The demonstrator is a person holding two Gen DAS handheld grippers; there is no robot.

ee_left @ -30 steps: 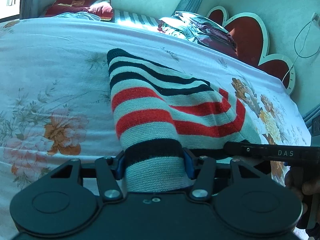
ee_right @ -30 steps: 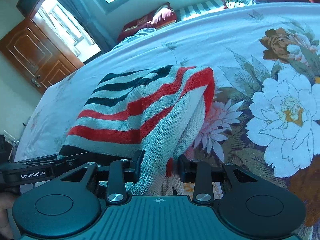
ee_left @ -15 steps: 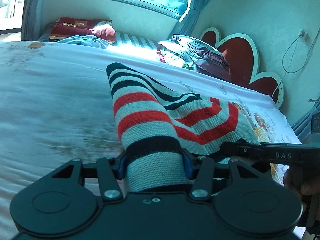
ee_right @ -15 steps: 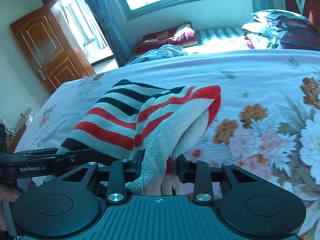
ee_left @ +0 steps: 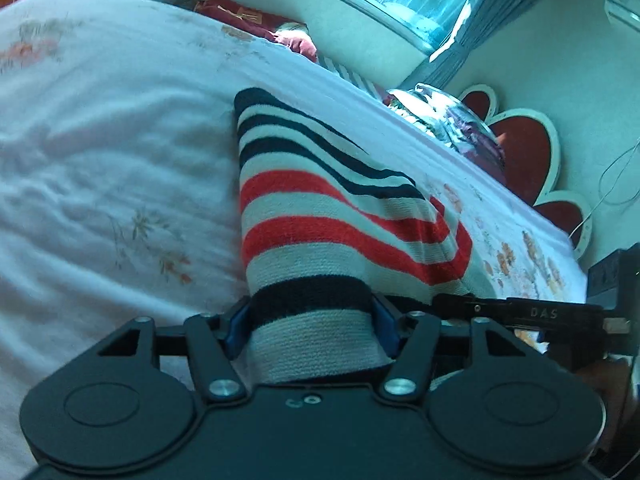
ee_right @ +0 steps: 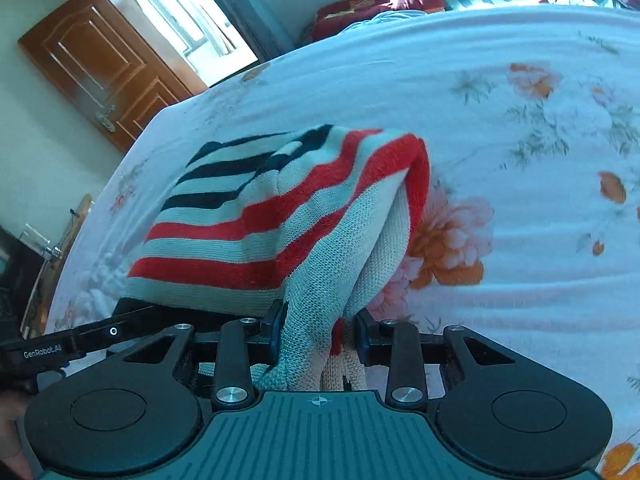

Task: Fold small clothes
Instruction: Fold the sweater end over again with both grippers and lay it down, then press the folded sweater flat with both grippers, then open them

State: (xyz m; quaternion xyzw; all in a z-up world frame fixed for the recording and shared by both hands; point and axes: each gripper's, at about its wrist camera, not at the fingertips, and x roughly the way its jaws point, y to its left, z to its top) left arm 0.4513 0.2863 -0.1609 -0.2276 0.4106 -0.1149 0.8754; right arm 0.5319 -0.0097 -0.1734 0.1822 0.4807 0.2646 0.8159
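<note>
Both grippers have swept the red, navy and grey striped knit garment (ee_left: 328, 216) across the white floral bedsheet (ee_left: 100, 160); left gripper (ee_left: 310, 330) easing open around bunched hem, right gripper (ee_right: 318, 334) clamping a corner. Soft, light, floppy: best gripped at edges.
</note>
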